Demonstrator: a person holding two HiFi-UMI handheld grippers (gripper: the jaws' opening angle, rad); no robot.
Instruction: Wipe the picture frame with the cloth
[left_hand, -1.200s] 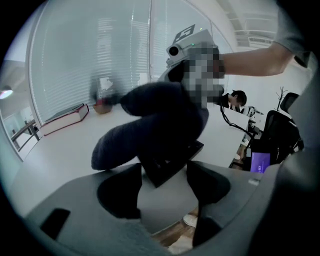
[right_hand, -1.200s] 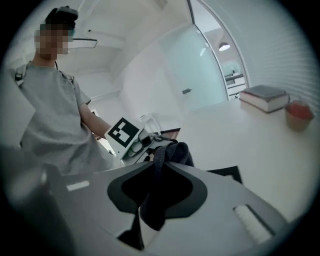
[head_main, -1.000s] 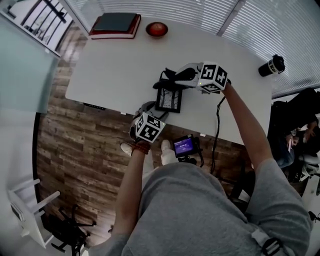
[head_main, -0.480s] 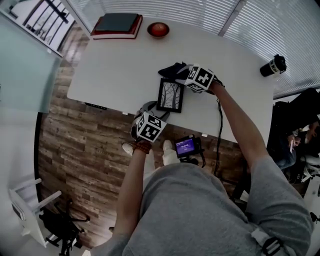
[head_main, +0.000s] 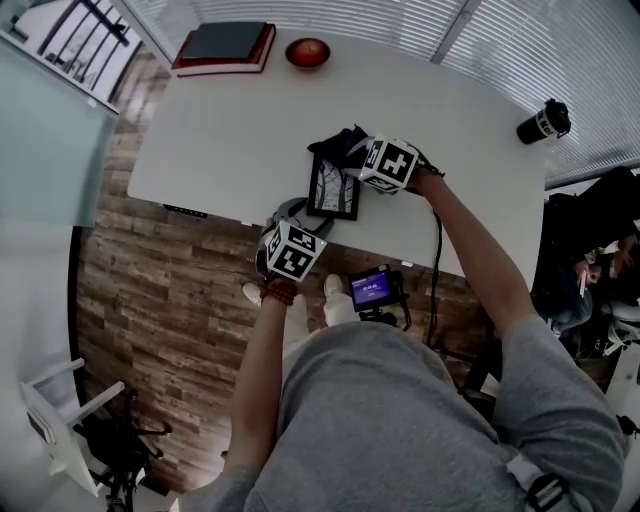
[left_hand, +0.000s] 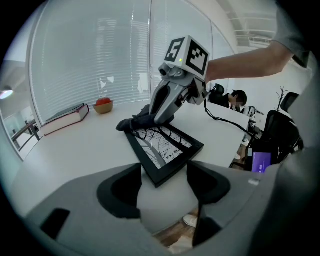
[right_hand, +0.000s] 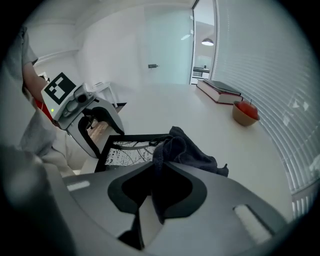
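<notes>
A black picture frame (head_main: 333, 187) with a branch print lies flat on the white table (head_main: 220, 130), near its front edge. My right gripper (head_main: 358, 158) is shut on a dark cloth (head_main: 338, 148). Its jaws have just closed a little further on the fabric. The cloth (right_hand: 187, 150) hangs from them and bunches over the frame's far edge (right_hand: 127, 149). My left gripper (head_main: 300, 213) stays at the table edge. Its jaws (left_hand: 162, 182) stand apart around the frame's near corner (left_hand: 159, 176), with no visible contact. The left gripper view shows the right gripper (left_hand: 161, 119) pressing the cloth (left_hand: 135, 121) down.
A stack of books (head_main: 222, 48) and a bowl holding something red (head_main: 307, 52) sit at the table's far side. A black flask (head_main: 544, 123) lies at the right. A cable (head_main: 436, 240) runs off the front edge, near a small lit screen (head_main: 370, 291).
My right gripper has come down and slightly left with the cloth, which now rests on the frame's far edge. The left gripper has stayed where it was.
</notes>
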